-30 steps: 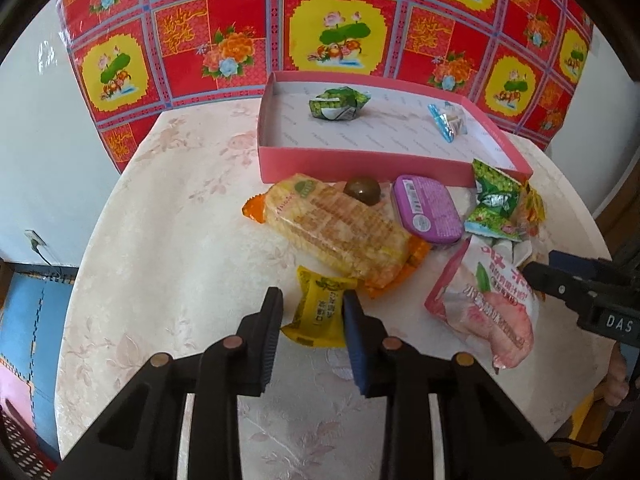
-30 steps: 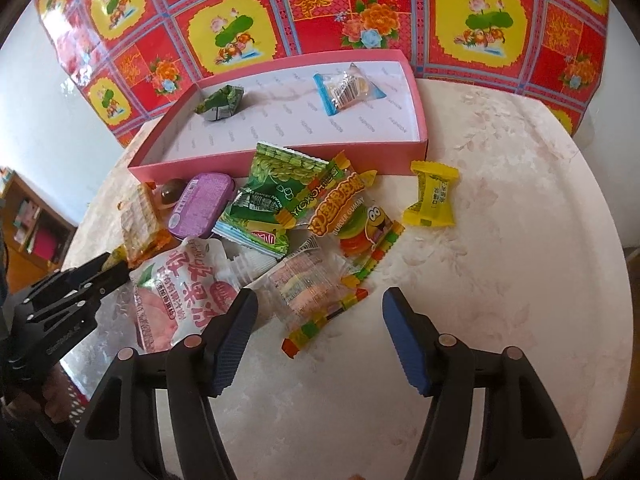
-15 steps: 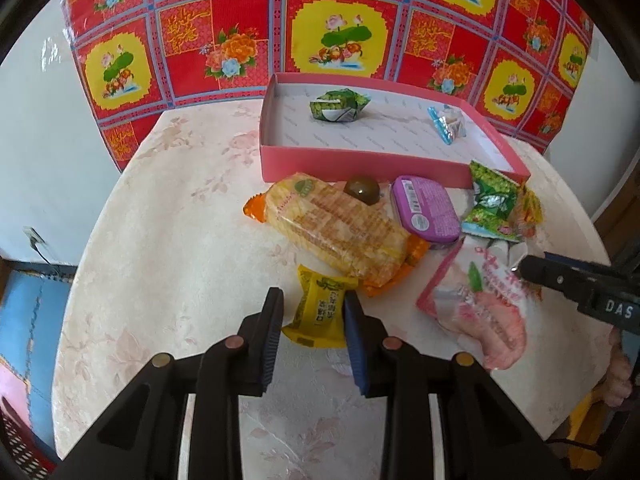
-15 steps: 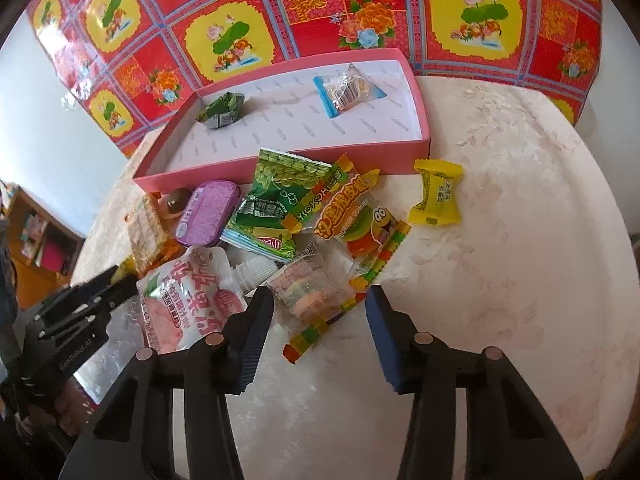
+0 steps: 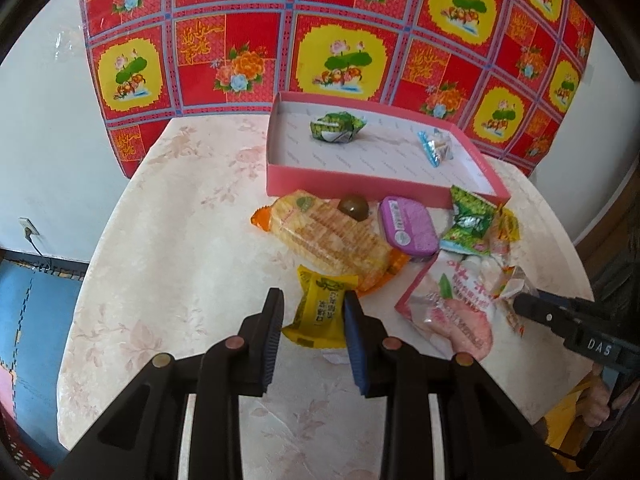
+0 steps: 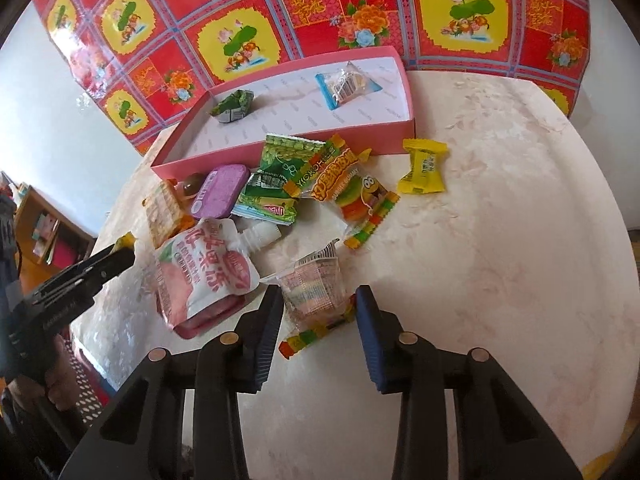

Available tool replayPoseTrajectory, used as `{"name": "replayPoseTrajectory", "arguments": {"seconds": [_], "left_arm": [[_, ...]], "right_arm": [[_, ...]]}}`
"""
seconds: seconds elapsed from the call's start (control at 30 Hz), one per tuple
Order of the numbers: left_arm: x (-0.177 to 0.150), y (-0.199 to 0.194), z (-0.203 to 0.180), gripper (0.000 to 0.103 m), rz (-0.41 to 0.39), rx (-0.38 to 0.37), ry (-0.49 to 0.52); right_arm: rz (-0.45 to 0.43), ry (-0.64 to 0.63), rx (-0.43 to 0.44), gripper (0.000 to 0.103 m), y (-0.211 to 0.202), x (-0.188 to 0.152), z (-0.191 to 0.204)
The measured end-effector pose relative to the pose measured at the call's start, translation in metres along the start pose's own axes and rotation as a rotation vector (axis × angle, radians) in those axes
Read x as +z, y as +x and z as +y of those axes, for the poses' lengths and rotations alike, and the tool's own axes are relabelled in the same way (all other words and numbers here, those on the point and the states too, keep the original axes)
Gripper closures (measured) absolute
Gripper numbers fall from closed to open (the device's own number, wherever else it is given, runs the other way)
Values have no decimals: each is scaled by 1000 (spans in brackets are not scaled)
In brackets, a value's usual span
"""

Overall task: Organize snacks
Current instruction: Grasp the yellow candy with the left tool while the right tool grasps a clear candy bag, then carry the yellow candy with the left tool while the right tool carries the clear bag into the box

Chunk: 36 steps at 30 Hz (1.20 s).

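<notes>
My left gripper (image 5: 312,316) is closed around a yellow candy packet (image 5: 322,310), its pads touching both sides. My right gripper (image 6: 318,312) is open, its jaws around a clear packet of rainbow candy (image 6: 314,292) on the table, not clamped. The pink box (image 5: 280,168) holds a green packet (image 5: 337,128) and a blue-edged packet (image 5: 434,146). In front of it lie a cracker pack (image 5: 328,236), a purple tin (image 5: 408,226) and a peach jelly pouch (image 6: 204,276).
A round table with a pale floral cloth (image 5: 180,240) carries everything. More snacks lie by the box: green packets (image 6: 280,176), a gummy bag (image 6: 356,192), another yellow candy (image 6: 424,166), a brown ball (image 5: 353,208). A red patterned cloth (image 5: 320,40) hangs behind.
The right gripper moved forward and narrowed around the clear rainbow candy packet. The left gripper stayed on the yellow candy packet, lifting slightly.
</notes>
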<state>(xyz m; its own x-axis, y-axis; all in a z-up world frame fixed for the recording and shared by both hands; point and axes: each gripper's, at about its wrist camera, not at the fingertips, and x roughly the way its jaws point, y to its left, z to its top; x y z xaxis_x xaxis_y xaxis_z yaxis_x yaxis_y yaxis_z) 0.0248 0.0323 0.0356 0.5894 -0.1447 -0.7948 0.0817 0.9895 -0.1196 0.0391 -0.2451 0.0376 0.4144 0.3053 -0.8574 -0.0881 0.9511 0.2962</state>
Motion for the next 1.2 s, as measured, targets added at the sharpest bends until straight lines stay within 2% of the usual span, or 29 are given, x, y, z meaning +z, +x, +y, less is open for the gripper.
{"name": "replayPoseTrajectory", "arguments": {"seconds": [0.23,0.57,1.2], "left_arm": [[7,-14,-6,72,-35,0,1],[33,-20,-9,72,-62,28,-27],[98,3,-35,72,-78,34,1]], "right_arm": [[-25,-10,12,65,-11,1,1],[-91,-21,16,65,-33,23,-1],[-129,-5,0,65,-33,85,-17]]}}
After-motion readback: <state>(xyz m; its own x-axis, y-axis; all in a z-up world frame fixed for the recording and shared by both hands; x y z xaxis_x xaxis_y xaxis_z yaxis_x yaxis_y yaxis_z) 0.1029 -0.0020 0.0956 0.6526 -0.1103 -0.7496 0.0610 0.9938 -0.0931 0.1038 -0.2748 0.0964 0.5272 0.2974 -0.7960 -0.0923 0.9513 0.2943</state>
